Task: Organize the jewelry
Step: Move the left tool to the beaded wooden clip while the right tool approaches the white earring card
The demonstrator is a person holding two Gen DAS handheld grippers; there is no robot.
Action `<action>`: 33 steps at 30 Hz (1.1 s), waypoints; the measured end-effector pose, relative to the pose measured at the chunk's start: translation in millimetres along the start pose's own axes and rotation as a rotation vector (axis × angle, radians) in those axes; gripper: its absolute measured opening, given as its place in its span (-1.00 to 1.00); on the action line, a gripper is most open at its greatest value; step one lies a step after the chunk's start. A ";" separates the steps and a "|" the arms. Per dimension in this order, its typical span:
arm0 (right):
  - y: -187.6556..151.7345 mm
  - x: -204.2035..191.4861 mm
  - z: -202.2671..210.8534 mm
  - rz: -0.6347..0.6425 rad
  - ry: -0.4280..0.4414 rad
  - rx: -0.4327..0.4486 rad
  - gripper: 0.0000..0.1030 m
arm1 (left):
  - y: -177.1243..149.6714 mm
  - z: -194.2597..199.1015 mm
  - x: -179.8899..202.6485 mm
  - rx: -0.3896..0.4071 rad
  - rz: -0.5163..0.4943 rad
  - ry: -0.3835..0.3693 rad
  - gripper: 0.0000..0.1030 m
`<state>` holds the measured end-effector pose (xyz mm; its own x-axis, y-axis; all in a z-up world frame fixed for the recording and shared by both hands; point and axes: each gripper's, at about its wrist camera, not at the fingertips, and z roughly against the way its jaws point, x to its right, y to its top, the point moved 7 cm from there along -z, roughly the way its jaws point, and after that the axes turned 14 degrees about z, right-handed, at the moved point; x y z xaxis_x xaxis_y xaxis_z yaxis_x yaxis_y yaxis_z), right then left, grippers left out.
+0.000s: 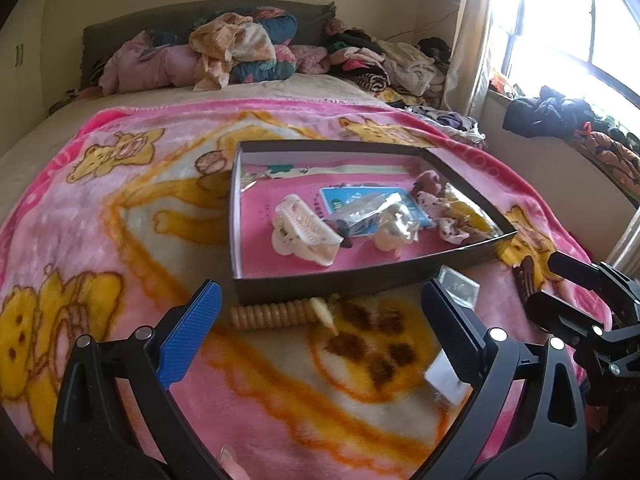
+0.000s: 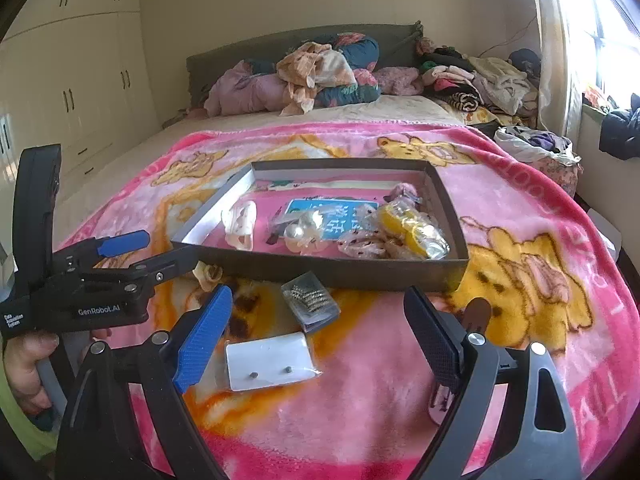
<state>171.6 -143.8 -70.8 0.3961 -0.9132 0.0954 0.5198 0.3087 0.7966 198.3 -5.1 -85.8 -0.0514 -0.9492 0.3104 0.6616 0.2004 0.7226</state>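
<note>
A shallow dark box [image 1: 360,276] [image 2: 320,272] lies on a pink cartoon blanket. It holds a white hair clip [image 1: 304,232] [image 2: 240,226], clear bags of pearly pieces [image 1: 384,220] [image 2: 304,228], a blue card [image 2: 332,216], scrunchies and a yellow bagged item [image 2: 412,232]. In front of the box lie a beige coil hair tie [image 1: 272,314], a bag of rhinestone pieces [image 2: 312,304] and a white earring card in plastic [image 2: 268,360] [image 1: 444,380]. My left gripper [image 1: 320,336] is open and empty above the coil tie. My right gripper [image 2: 320,336] is open and empty above the earring card.
The blanket [image 2: 520,320] covers the near part of a bed. Piles of clothes [image 2: 320,76] lie at the headboard and by the window [image 1: 568,40]. White wardrobes [image 2: 72,92] stand at the left. A brown clip [image 2: 476,312] lies near the right finger.
</note>
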 end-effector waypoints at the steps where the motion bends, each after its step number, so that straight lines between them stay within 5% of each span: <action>1: -1.2 -2.0 -1.7 0.002 0.003 -0.005 0.65 | -0.9 -1.1 -2.9 -0.002 0.003 0.006 0.77; 33: -40.5 -40.5 -44.9 0.041 0.082 -0.124 0.77 | -16.4 -48.7 -37.0 -0.101 0.097 0.071 0.77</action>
<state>168.5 -107.3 -133.7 0.4767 -0.8760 0.0736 0.5895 0.3807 0.7125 225.8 14.9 -139.2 0.0671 -0.9419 0.3293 0.7328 0.2705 0.6244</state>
